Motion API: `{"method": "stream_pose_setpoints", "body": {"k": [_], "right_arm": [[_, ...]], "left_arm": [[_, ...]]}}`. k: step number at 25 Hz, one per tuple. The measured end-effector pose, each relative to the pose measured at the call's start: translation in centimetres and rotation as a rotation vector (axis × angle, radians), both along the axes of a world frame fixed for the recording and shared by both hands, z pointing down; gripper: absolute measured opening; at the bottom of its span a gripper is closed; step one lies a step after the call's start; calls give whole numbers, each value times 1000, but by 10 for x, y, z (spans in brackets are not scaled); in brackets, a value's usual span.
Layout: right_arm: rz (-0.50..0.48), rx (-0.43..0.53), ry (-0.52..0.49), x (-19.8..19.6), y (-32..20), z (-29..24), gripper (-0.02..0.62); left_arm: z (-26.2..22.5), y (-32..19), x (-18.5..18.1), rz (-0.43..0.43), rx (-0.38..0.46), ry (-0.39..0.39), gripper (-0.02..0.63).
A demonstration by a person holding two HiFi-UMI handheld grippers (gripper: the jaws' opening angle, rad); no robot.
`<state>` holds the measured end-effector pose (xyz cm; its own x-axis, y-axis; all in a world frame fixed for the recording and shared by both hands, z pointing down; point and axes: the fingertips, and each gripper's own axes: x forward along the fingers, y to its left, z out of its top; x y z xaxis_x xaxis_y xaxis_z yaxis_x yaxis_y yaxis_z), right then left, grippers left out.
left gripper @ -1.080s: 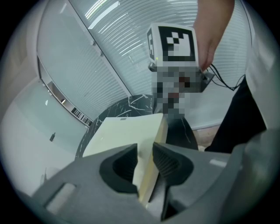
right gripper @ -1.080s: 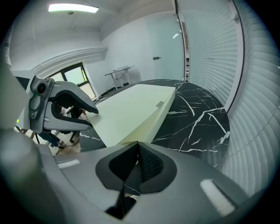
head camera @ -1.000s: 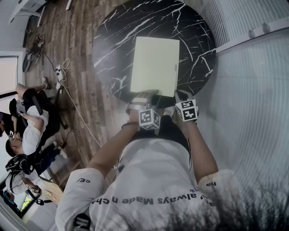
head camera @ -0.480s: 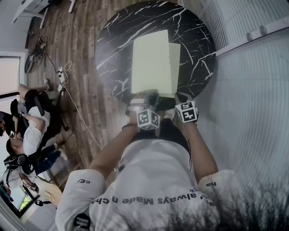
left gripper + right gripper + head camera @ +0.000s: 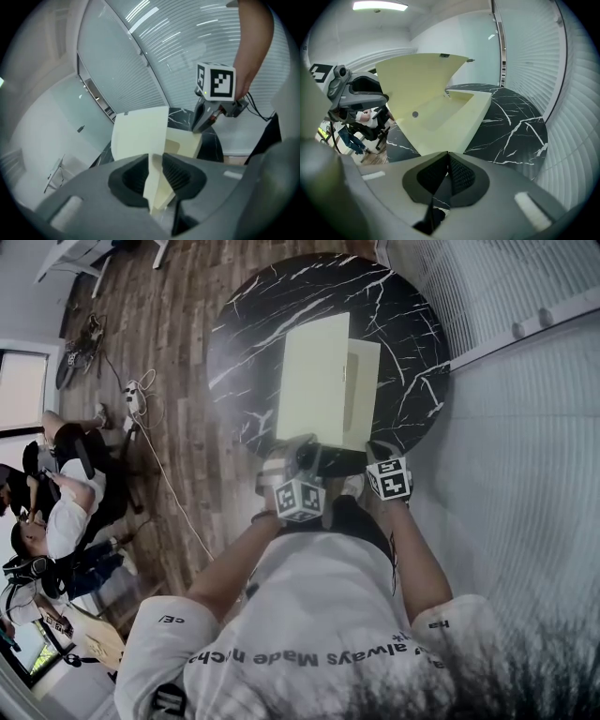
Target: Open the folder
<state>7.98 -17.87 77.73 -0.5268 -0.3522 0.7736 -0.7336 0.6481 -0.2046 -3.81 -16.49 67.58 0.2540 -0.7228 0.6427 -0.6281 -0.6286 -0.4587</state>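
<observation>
The pale yellow folder (image 5: pixel 364 399) lies on the black marble tabletop (image 5: pixel 403 324), just in front of both hand-held grippers. Its long side runs straight away from them, from the near edge of the tabletop toward the far edge. The fold seems to be on the long side to the left, so the folder should open like a book, toward the left.

The left hand-held gripper (image 5: pixel 154 164) grips the cover (image 5: pixel 314 381) by its near short edge. The thin sheet stands between the two pads, and the jaws have just let out a little. The cover is lifted and tilted, with its free long edge up in the air. The inside of the folder shows under it on the right.

The right hand-held gripper (image 5: pixel 447 157) has its jaws closed together with nothing in them. Its tips sit at the near edge of the back sheet (image 5: pixel 459 126), by the right corner (most likely to keep that sheet down, though I cannot tell how hard it pushes).

The left hand-held gripper is the one nearer the fold. To finish, I think it must carry the cover up and over to its own left, away from the right one, turning about that long left side.
</observation>
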Motion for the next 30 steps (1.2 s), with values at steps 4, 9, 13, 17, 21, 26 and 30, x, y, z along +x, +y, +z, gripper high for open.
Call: {"method": "stream_pose_setpoints", "body": {"k": [4, 9, 13, 17, 21, 26, 30], "right_arm": [[1, -5, -5, -1, 0, -2, -1], [-14, -10, 11, -2, 1, 1, 0], [-17, -14, 15, -2, 2, 3, 0], [-19, -11, 20, -3, 3, 1, -1], [-20, -12, 24, -3, 4, 0, 0], [-21, -12, 30, -4, 5, 0, -1], [-21, -12, 34, -4, 6, 0, -1]], "left_arm": [[-12, -1, -19, -67, 24, 30, 98], [-21, -1, -46, -168, 59, 77, 99], [-28, 0, -77, -292, 74, 150, 98], [-33, 3, -115, -399, 92, 181, 60], [-28, 4, -151, -506, 80, 225, 44], [-18, 4, -196, -668, 43, 301, 40], [-2, 5, -228, -777, 13, 353, 49]]}}
